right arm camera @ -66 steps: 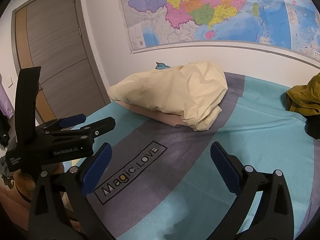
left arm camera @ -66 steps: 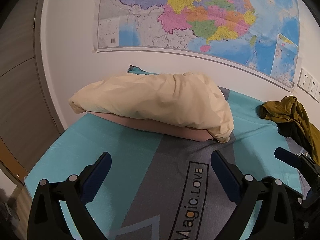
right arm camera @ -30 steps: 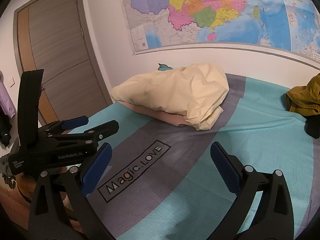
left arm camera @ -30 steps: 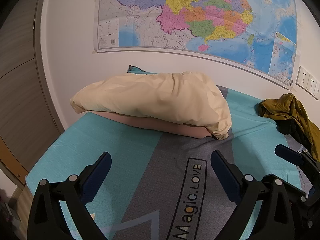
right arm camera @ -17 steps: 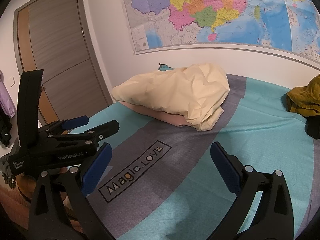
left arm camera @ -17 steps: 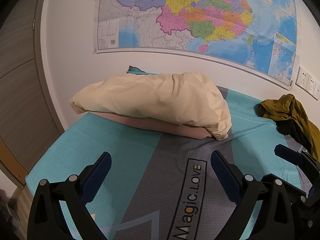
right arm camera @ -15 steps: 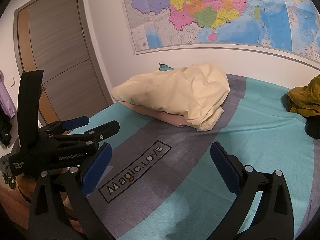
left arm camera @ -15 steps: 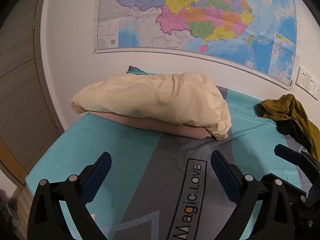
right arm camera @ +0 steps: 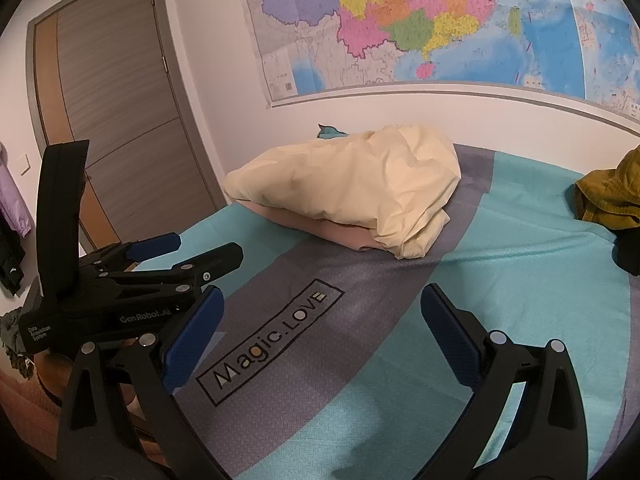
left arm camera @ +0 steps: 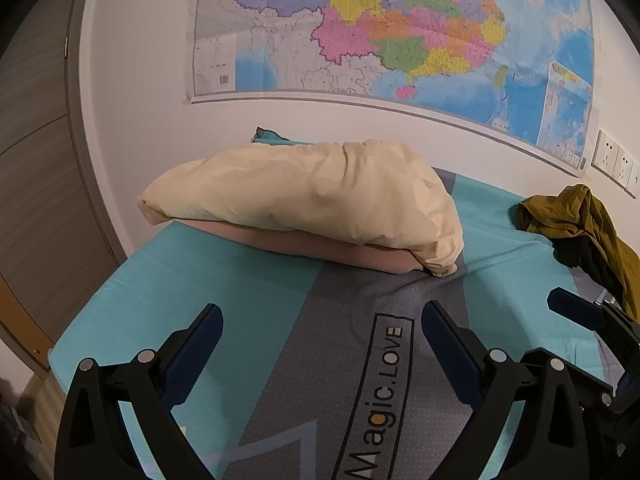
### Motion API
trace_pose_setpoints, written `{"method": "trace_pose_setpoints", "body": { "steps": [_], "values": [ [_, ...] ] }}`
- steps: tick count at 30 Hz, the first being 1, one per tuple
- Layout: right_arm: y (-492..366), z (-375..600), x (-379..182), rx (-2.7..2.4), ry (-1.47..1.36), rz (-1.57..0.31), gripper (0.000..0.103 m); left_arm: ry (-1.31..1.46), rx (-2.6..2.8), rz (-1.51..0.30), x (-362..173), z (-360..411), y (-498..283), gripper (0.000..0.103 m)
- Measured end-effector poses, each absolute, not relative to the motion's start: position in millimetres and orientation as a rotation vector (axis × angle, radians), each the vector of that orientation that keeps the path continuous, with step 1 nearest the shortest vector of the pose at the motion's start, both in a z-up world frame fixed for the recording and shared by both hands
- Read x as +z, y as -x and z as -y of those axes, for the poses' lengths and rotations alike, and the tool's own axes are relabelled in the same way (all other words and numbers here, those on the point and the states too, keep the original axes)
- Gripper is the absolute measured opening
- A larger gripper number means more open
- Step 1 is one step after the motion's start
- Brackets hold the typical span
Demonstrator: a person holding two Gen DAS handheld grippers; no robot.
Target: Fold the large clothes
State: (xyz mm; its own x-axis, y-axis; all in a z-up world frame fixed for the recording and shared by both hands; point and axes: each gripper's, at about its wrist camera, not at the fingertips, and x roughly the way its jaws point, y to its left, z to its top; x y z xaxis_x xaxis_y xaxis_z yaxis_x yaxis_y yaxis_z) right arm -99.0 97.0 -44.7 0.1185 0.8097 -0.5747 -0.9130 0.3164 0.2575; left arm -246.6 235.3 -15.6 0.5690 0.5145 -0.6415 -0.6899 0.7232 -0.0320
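Blue-padded fingers (left arm camera: 202,336) of the left gripper (left arm camera: 320,340) stand spread wide with nothing between them, held low over the near edge of the teal-and-grey bedspread (left arm camera: 240,292) with its "Magic.LOVE" label. Those of the right gripper (right arm camera: 320,320) are parted just as widely and equally empty, over the same near stretch of bed; in its view the left gripper shows at the left, beside it.

Neither tool touches any cloth. Both seem held apart and ready so that each can take a separate hold on a garment, which a large piece would need.

That garment, an olive-green crumpled top (left arm camera: 576,216) heaped partly over a darker piece of clothing (left arm camera: 580,252), lies at the bed's right edge, well apart from both grippers. Folding has evidently not begun.

Toward the far edge, by the wall with the coloured map (left arm camera: 400,28), a cream pillow (left arm camera: 304,196) rests on a pink one (left arm camera: 320,248), out of the way, leaving the middle free for spreading. No containers are visible.
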Motion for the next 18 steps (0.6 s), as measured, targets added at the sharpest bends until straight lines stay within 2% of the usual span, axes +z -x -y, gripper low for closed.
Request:
{"method": "trace_pose_setpoints", "body": {
  "steps": [18],
  "values": [
    [88,-78,-48,1.219,0.144,-0.716,0.097,0.245,0.668,-0.643,-19,-220,231,0.096]
  ]
}}
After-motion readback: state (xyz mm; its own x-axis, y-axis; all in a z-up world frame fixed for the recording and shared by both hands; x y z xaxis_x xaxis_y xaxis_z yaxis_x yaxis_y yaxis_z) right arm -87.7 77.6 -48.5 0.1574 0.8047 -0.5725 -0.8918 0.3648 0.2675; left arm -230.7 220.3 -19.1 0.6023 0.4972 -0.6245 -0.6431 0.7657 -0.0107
